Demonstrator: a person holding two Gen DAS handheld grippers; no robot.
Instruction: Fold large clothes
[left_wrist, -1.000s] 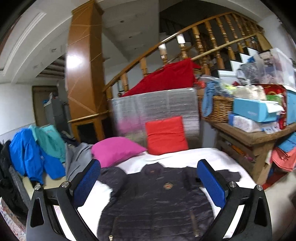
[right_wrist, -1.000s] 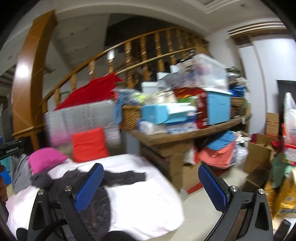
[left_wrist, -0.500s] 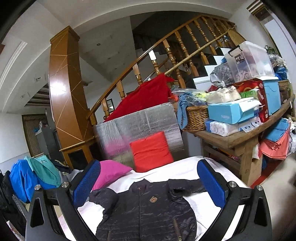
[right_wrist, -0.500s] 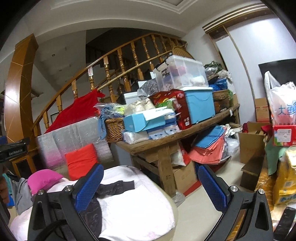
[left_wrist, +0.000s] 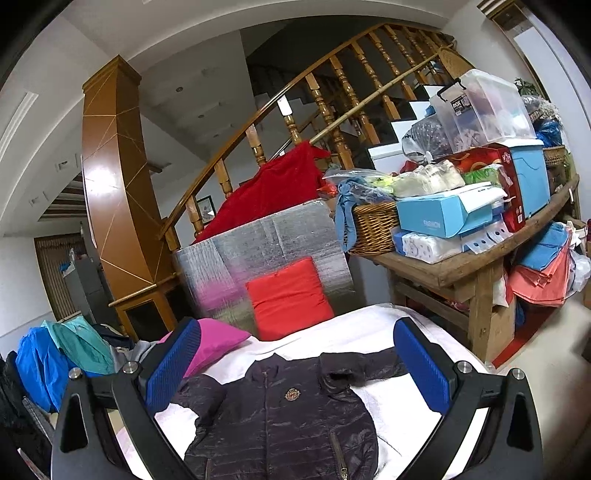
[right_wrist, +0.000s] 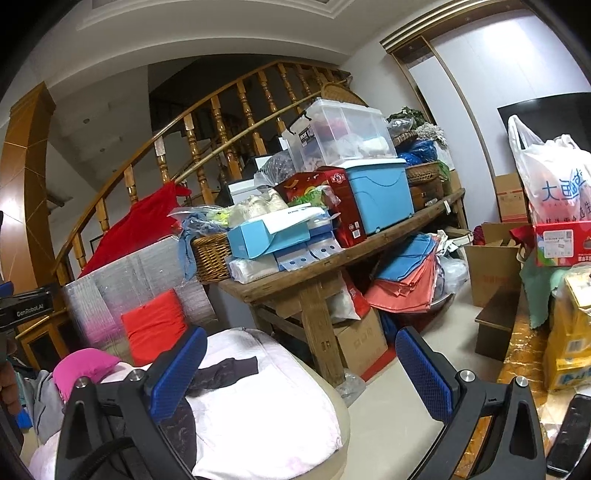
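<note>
Jacket (left_wrist: 284, 413) in dark quilted fabric lies flat, front up, on the white-covered bed (left_wrist: 369, 328) — that is what we see below the left gripper (left_wrist: 295, 369), whose blue-padded fingers (left_wrist: 173, 363) stand wide apart and hold nothing. One sleeve reaches right toward the bed's edge. Beyond the collar sit a pink pillow (left_wrist: 218, 341) and a red cushion (left_wrist: 288, 297). Our right gripper (right_wrist: 299, 373) is likewise spread wide and empty, aimed at the bed's right edge and the floor — a cluttered wooden table (right_wrist: 332, 262) stands farther off.
</note>
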